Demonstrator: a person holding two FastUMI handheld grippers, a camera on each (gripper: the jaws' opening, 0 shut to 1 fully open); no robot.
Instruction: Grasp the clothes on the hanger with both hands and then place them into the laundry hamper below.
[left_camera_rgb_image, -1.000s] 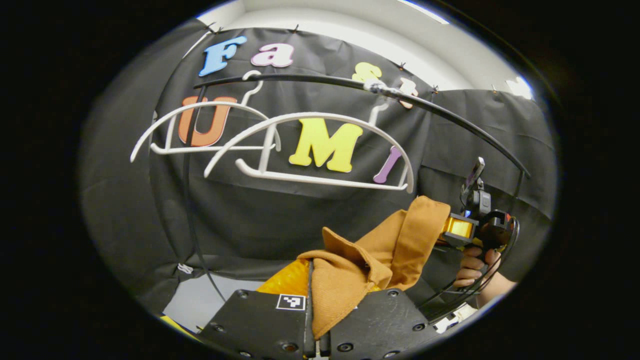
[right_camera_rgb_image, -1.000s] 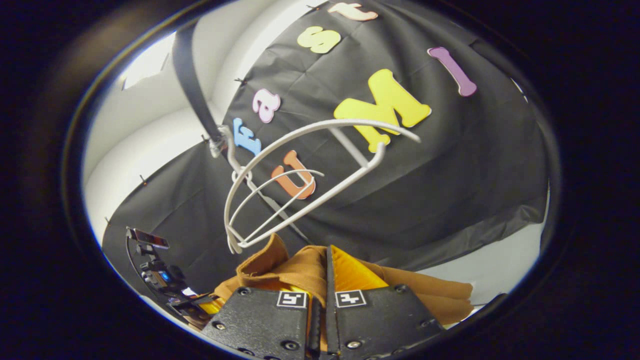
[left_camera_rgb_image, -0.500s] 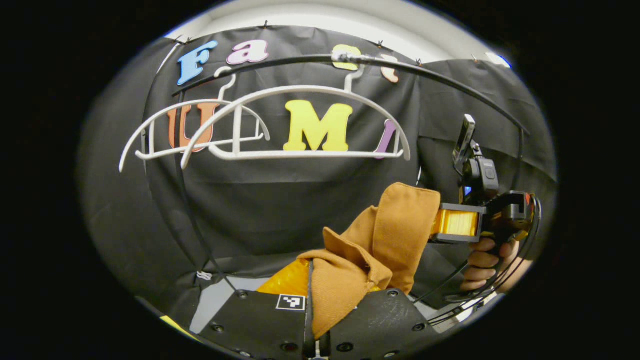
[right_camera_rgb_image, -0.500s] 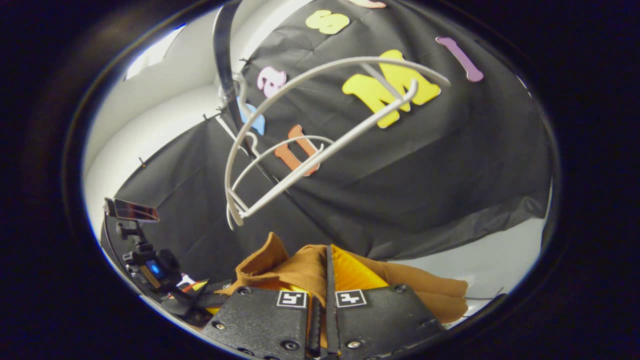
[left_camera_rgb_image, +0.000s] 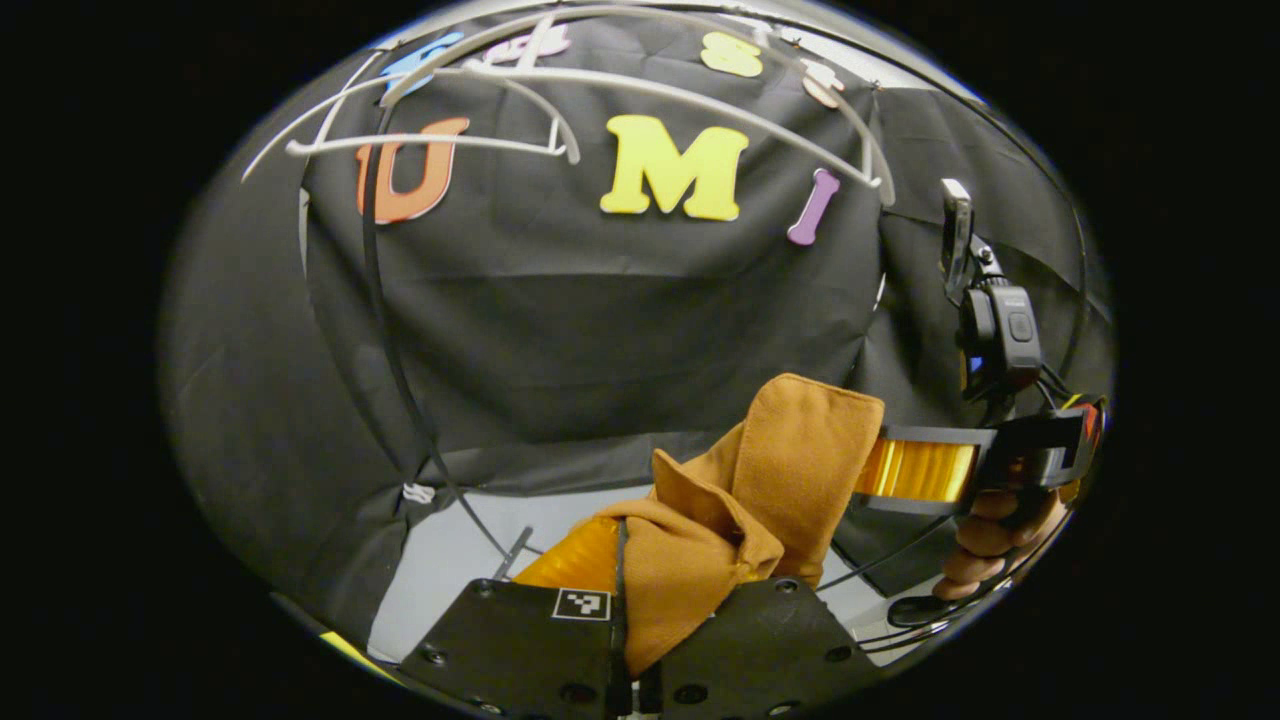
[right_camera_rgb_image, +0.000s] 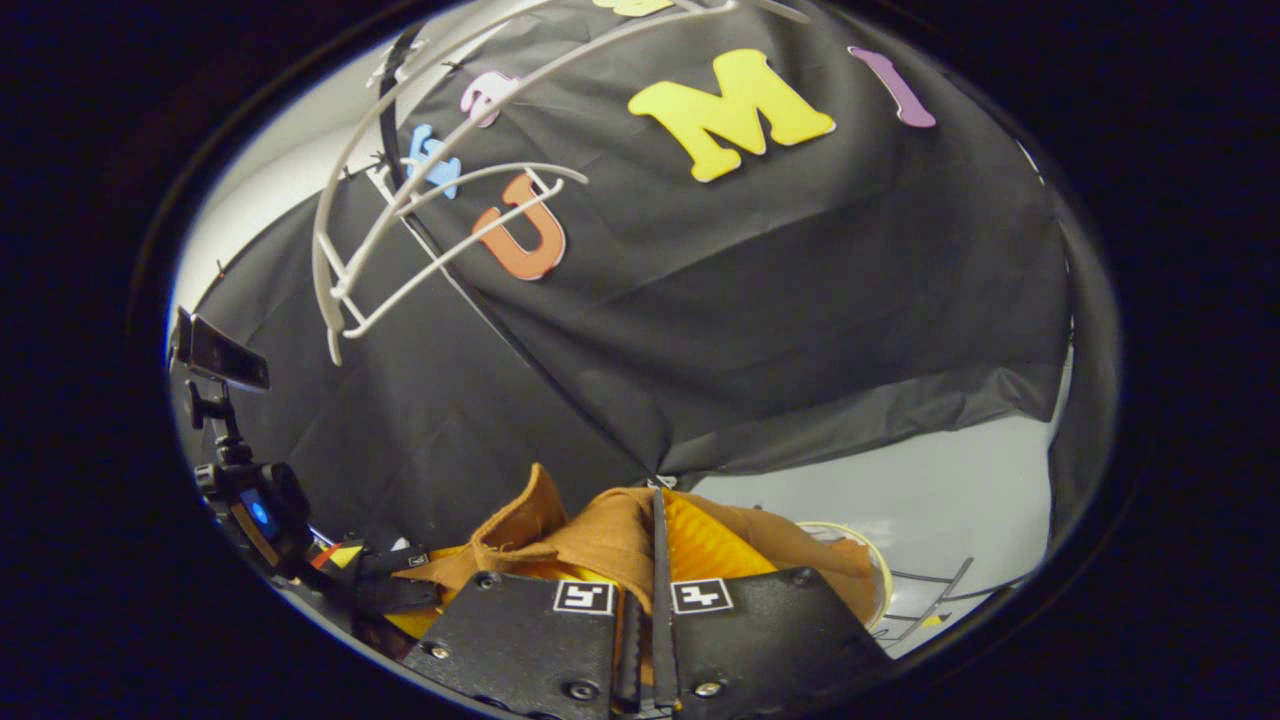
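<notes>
The brown garment (left_camera_rgb_image: 760, 500), folded and ribbed, hung between both grippers, below two bare white hangers (left_camera_rgb_image: 640, 90) on the rail. The left gripper (left_camera_rgb_image: 625, 640) was closed on one bunched end, the right gripper (right_camera_rgb_image: 645, 640) closed on the other.

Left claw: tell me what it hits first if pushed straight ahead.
The left claw already pinches the brown garment; beyond that fold, probably the booth's black cloth wall, though depth is unclear.

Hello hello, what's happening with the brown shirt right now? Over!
Left gripper and right gripper both shut on brown garment. Garment off the white hangers. Nothing in the way.
</notes>
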